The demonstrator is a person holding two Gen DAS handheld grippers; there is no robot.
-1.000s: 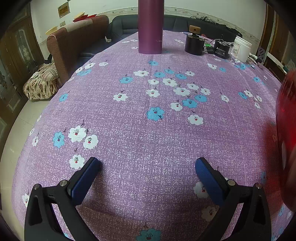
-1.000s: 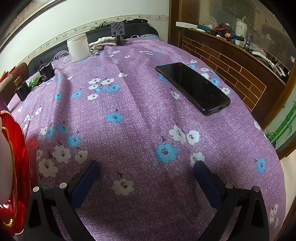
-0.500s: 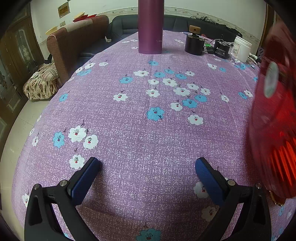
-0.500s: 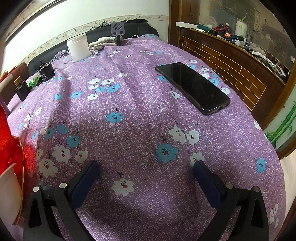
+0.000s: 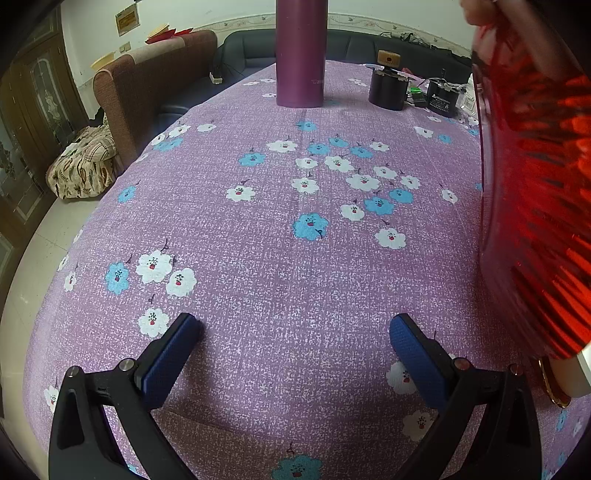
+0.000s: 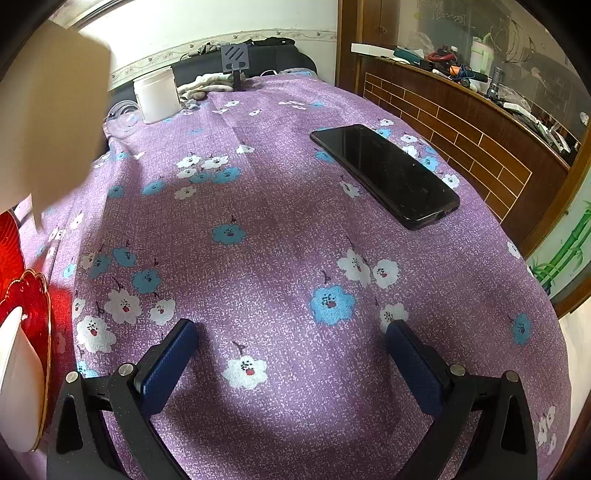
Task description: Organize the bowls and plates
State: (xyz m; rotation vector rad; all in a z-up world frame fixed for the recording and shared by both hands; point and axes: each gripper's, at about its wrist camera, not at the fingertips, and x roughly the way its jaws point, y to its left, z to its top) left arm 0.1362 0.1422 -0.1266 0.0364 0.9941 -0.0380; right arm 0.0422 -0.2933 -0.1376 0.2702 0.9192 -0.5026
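A red ribbed glass dish stands steeply tilted at the right edge of the left wrist view, with a person's fingers on its top rim. Under it show a white bowl and a gold rim. My left gripper rests open on the purple flowered tablecloth, left of the dish and apart from it. In the right wrist view a gold-rimmed red plate and the white bowl sit at the far left edge. My right gripper is open over bare cloth, holding nothing.
A tall purple flask, a dark jar with a wooden lid and a black box stand at the far side. A black phone, a white tub and a blurred beige sleeve lie on the right gripper's side.
The red dish has swung up from the right edge to a steep tilt, filling more of the left view. A sleeve has entered the right view at top left. Both grippers stayed still.
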